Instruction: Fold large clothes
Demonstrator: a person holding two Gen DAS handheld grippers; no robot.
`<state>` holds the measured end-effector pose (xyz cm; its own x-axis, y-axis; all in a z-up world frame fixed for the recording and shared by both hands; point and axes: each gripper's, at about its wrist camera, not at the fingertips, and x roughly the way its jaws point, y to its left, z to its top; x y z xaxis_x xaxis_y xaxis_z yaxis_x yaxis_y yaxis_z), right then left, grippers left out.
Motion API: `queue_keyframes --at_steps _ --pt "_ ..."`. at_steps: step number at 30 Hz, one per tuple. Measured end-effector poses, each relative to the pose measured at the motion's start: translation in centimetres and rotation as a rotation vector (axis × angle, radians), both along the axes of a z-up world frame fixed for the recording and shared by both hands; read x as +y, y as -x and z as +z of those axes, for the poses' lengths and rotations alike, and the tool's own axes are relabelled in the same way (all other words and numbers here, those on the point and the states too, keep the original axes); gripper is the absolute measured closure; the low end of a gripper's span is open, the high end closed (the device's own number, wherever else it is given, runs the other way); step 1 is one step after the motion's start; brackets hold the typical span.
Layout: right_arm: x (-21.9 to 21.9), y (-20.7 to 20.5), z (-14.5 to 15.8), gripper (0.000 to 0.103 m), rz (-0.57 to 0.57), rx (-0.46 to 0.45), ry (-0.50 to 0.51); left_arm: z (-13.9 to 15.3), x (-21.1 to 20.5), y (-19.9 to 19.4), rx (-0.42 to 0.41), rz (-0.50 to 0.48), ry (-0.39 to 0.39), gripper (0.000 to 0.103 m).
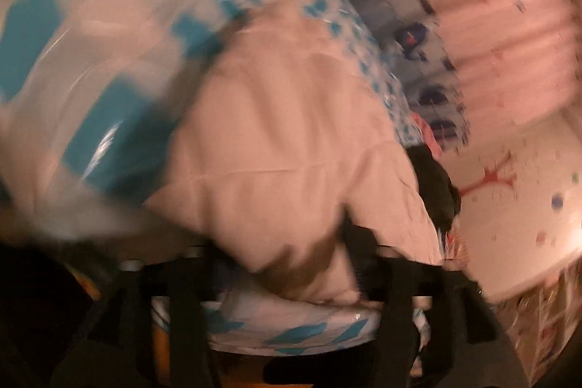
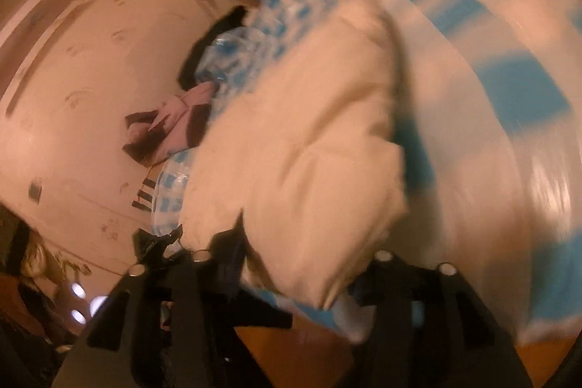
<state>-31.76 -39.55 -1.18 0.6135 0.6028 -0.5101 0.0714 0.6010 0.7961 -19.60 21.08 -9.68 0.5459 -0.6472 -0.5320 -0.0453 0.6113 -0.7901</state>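
Blue-and-white patterned plastic cover (image 1: 72, 68): largest item, glossy, lying over the surface and filling the left and top of the left wrist view and the right side of the right wrist view (image 2: 509, 119); heavily blurred.

Cream padded garment (image 1: 291, 140): a thick, quilted, pale piece with stitched seams, lying on the plastic cover at centre frame in both views (image 2: 298, 148). In the left wrist view its long axis is running from lower right toward upper centre; in the right wrist view it is running from lower centre up toward upper right. Its near corner is sitting between the fingers of each tool.

Pink wall (image 2: 72, 60): occupying the left of the right wrist view, and as pale, pink-tinted, speckled surfaces the right of the left wrist view (image 1: 509, 24).

Pale blue cloth with dark blue motifs (image 1: 400, 35): lying along the upper right edge of the cover.

Pink and dark bundle (image 2: 171, 126): lying at the cover's left edge, beside a black item (image 2: 214, 39).

Left tool (image 1: 283, 279): fingers standing apart with the garment's corner between them; blur is hiding whether the pads are pressing on it.

Right tool (image 2: 302, 279): fingers likewise apart around the garment's corner; grip cannot be told.
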Motion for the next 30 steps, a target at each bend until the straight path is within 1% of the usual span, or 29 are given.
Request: queue_keyframes --at_steps 1,2,3,4,5,6,7,8,9,10,11,12,13,14,15,16,17,18,19,20,21,22,23,25,26,27,28,29,30 --pt "-0.7 0.7 0.3 0.045 -0.042 -0.01 -0.005 0.0 0.5 0.2 -0.003 0.032 -0.001 0.033" --pt "-1.4 1.4 0.9 0.036 -0.084 -0.027 0.001 0.5 1.0 0.4 -0.026 0.069 -0.004 0.03" --pt "-2.2 2.0 1.6 0.03 -0.136 -0.044 0.017 0.8 1.3 0.4 -0.039 0.089 -0.015 0.023" --pt "-3.0 2.7 2.9 0.024 -0.224 -0.065 0.071 1.0 1.5 0.3 -0.046 0.103 -0.024 0.019" --pt "-3.2 3.0 3.9 0.024 -0.265 -0.08 0.117 1.0 1.7 0.0 -0.049 0.111 -0.026 0.018" --pt "-2.7 2.6 5.3 0.024 -0.277 -0.111 0.164 0.8 1.7 -0.6 -0.038 0.108 -0.027 0.018" --pt "-1.3 1.6 7.0 0.023 -0.249 -0.159 0.214 0.7 1.4 -0.9 -0.026 0.099 -0.027 0.018" --pt "0.1 0.5 8.1 0.016 -0.22 -0.191 0.263 0.5 0.9 -1.4 -0.019 0.084 -0.022 0.018" --pt "1.8 -0.8 9.0 0.013 -0.188 -0.216 0.328 0.6 -0.1 -1.8 -0.025 0.059 -0.027 0.018" --pt "4.4 -3.0 9.5 0.009 -0.133 -0.238 0.438 0.8 -1.0 -2.0 -0.032 0.046 -0.057 0.018" --pt "5.9 -4.6 9.2 0.008 -0.096 -0.233 0.52 1.3 -2.3 -2.2 -0.047 0.041 -0.123 0.017" --pt "7.7 -7.2 7.6 0.008 -0.051 -0.184 0.634 1.7 -2.8 -2.3 -0.056 0.044 -0.154 0.017" --pt "8.9 -10.0 4.7 0.007 -0.003 -0.077 0.733 1.9 -3.3 -2.4 -0.062 0.046 -0.178 0.017" --pt "9.2 -12.0 1.7 0.005 0.049 0.016 0.77 2.1 -3.6 -2.6 -0.065 0.048 -0.19 0.017" --pt "8.9 -12.8 -0.1 0.005 0.067 0.063 0.738 2.5 -3.8 -2.8 -0.078 0.036 -0.197 0.017" --pt "8.3 -12.7 -0.1 0.006 0.037 0.08 0.693 2.9 -4.1 -2.9 -0.089 0.025 -0.233 0.017" --pt "8.2 -12.3 0.7 0.006 0.016 0.084 0.692 3.3 -4.3 -2.9 -0.105 0.019 -0.283 0.017" --pt "8.4 -11.6 2.3 0.006 -0.013 0.057 0.681 3.4 -4.6 -2.9 -0.118 0.013 -0.315 0.017" --pt "9.0 -11.1 3.6 0.006 -0.017 0.007 0.66 3.4 -4.9 -3.0 -0.13 0.009 -0.347 0.016" --pt "11.0 -10.8 6.0 0.006 0.003 -0.08 0.682 3.4 -5.0 -3.1 -0.138 0.009 -0.366 0.016" --pt "12.3 -11.1 7.2 0.006 0.019 -0.117 0.72 3.4 -5.4 -3.1 -0.152 0.011 -0.393 0.015" --pt "13.9 -11.7 8.3 0.006 0.042 -0.156 0.754 3.5 -5.5 -3.1 -0.167 0.013 -0.414 0.015" --pt "15.9 -13.1 9.3 0.006 0.08 -0.193 0.766 3.6 -5.6 -3.2 -0.173 0.017 -0.421 0.015" --pt "19.2 -17.1 9.6 0.006 0.142 -0.225 0.765 3.8 -5.6 -3.2 -0.174 0.024 -0.426 0.014" --pt "19.9 -18.6 9.0 0.006 0.159 -0.225 0.762 3.9 -5.5 -3.2 -0.175 0.023 -0.429 0.014" --pt "20.9 -21.1 7.4 0.006 0.182 -0.201 0.751 4.0 -5.6 -2.9 -0.184 0.021 -0.441 0.014" --pt "21.7 -23.9 4.6 0.006 0.2 -0.126 0.771 4.1 -5.6 -2.8 -0.194 0.019 -0.456 0.014" --pt "22.2 -25.8 1.0 0.005 0.244 -0.02 0.782 4.1 -5.7 -2.8 -0.202 0.018 -0.463 0.014" --pt "22.3 -27.4 -1.8 0.005 0.296 0.072 0.729 4.4 -5.7 -2.5 -0.233 0.024 -0.462 0.014"
